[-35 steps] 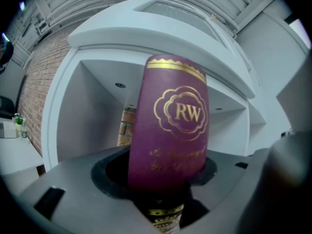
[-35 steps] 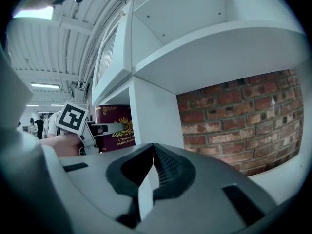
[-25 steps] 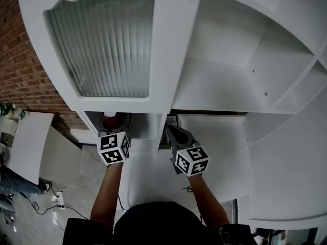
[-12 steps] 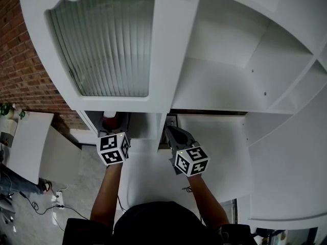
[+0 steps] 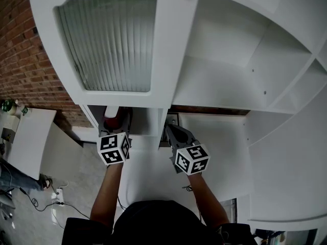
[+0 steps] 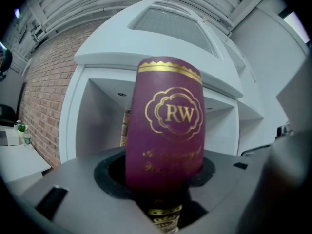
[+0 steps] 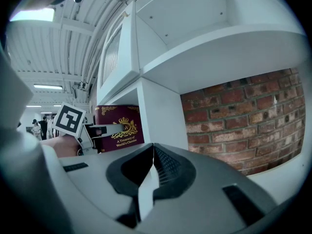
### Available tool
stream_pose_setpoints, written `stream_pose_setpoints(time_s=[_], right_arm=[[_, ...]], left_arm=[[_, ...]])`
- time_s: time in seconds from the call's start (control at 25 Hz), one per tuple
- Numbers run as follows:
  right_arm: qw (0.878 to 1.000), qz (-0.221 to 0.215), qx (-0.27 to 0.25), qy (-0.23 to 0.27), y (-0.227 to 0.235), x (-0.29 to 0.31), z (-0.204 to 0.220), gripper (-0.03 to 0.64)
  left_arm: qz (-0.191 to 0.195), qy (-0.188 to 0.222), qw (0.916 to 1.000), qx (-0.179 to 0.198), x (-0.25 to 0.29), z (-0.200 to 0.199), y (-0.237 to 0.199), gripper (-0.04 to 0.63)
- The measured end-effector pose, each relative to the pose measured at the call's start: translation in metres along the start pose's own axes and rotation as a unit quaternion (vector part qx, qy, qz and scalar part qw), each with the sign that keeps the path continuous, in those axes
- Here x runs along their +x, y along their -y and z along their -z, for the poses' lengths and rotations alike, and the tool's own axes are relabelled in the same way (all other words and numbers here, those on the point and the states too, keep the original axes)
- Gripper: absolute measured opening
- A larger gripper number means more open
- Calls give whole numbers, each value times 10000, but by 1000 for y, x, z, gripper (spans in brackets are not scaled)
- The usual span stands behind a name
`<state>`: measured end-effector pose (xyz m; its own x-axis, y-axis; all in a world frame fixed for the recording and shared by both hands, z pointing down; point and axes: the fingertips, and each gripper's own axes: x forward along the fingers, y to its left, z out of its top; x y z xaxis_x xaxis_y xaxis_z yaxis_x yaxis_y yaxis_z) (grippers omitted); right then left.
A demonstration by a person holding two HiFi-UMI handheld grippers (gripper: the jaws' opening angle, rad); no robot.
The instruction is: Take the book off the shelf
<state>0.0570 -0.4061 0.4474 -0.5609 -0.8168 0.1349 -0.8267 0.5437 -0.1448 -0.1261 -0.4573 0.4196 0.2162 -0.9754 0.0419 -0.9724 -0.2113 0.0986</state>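
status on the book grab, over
Left gripper clamped on maroon book, spine facing it. Right gripper shut, empty, facing shelf divider. Nothing seen blocking the book.

My head camera looks steeply down the white shelf unit (image 5: 225,86), while both gripper cameras face level into it, sharing the maroon book (image 6: 165,130), the left one closest.

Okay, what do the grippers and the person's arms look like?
The left gripper and right gripper are grey with dark jaws. Each carries a white cube with black square markers. The person wears dark short sleeves.
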Motion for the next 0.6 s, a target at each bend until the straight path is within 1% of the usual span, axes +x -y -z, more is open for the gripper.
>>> stream_pose_setpoints(time_s=[0.6], right_arm=[[9999, -106, -25, 50, -18, -19, -3, 20]], left_arm=[[-33, -42, 10000, -27, -33, 3, 3, 241]])
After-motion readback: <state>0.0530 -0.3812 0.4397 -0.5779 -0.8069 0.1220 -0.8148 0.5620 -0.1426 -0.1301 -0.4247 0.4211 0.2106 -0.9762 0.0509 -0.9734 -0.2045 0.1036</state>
